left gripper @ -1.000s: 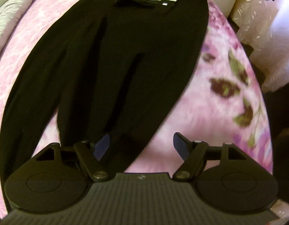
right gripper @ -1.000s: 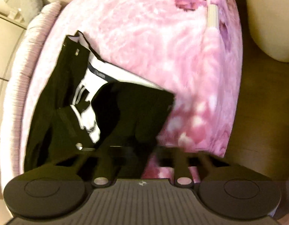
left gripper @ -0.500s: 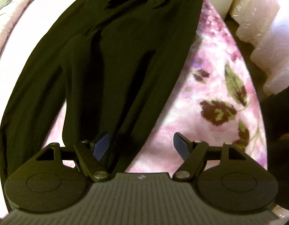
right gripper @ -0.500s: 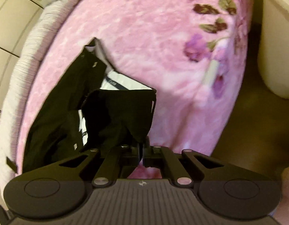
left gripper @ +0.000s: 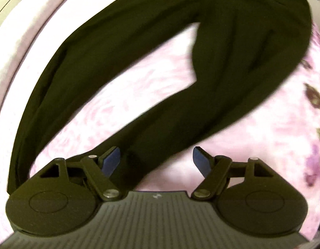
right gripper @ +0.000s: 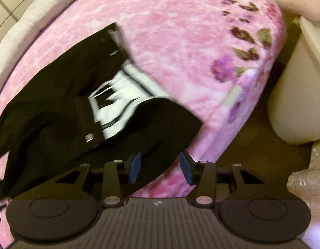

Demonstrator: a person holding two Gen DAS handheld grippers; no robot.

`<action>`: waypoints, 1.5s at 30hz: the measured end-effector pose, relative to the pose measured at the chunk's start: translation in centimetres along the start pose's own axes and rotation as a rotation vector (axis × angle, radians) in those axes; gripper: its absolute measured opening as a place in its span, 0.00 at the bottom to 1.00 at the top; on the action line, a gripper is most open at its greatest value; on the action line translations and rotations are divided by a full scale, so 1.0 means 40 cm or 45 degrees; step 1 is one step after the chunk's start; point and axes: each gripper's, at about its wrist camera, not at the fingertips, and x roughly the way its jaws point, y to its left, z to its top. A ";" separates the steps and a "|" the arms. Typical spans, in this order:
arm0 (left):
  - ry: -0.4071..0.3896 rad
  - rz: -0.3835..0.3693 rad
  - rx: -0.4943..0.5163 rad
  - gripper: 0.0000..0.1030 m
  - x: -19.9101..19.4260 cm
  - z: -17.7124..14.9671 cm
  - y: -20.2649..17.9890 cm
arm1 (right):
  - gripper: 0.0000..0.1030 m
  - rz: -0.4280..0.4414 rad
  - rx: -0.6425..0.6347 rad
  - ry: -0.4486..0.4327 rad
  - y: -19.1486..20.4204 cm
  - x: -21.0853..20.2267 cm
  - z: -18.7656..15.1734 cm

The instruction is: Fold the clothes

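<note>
Black trousers (left gripper: 232, 62) lie spread on the pink floral blanket (left gripper: 122, 95), legs sweeping from the upper right of the left wrist frame down to lower centre — the left gripper (left gripper: 156, 159) sits there with fingers wide apart, one leg's end running between them, nothing grasped. In the right wrist frame the waistband end (right gripper: 126, 95) shows white lining at centre left; the right gripper (right gripper: 160, 167) is released too — blue pads (right gripper: 186, 168) parted over the black fabric at the blanket's edge.

1. Left gripper (left gripper: 156, 159): jaws spread wide, blue pads (left gripper: 110, 160) facing each other, nothing clamped.
2. Right gripper (right gripper: 160, 167): jaws parted, narrower gap than left, pads (right gripper: 134, 167) gripping nothing.
</note>
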 end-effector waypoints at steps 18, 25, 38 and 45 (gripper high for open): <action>-0.046 0.424 -0.381 0.68 -0.123 -0.247 0.507 | 0.53 0.406 -1.134 0.082 0.716 0.118 -0.245; 0.105 0.344 -0.250 0.69 -0.086 -0.480 0.454 | 0.55 0.463 -1.387 0.160 0.841 0.174 -0.355; -0.224 0.622 -0.567 0.54 -0.172 -0.365 0.799 | 0.58 0.343 -1.380 0.152 0.883 0.197 -0.311; -0.121 0.494 -0.723 0.79 -0.169 -0.505 0.762 | 0.60 0.345 -1.432 0.132 0.893 0.198 -0.321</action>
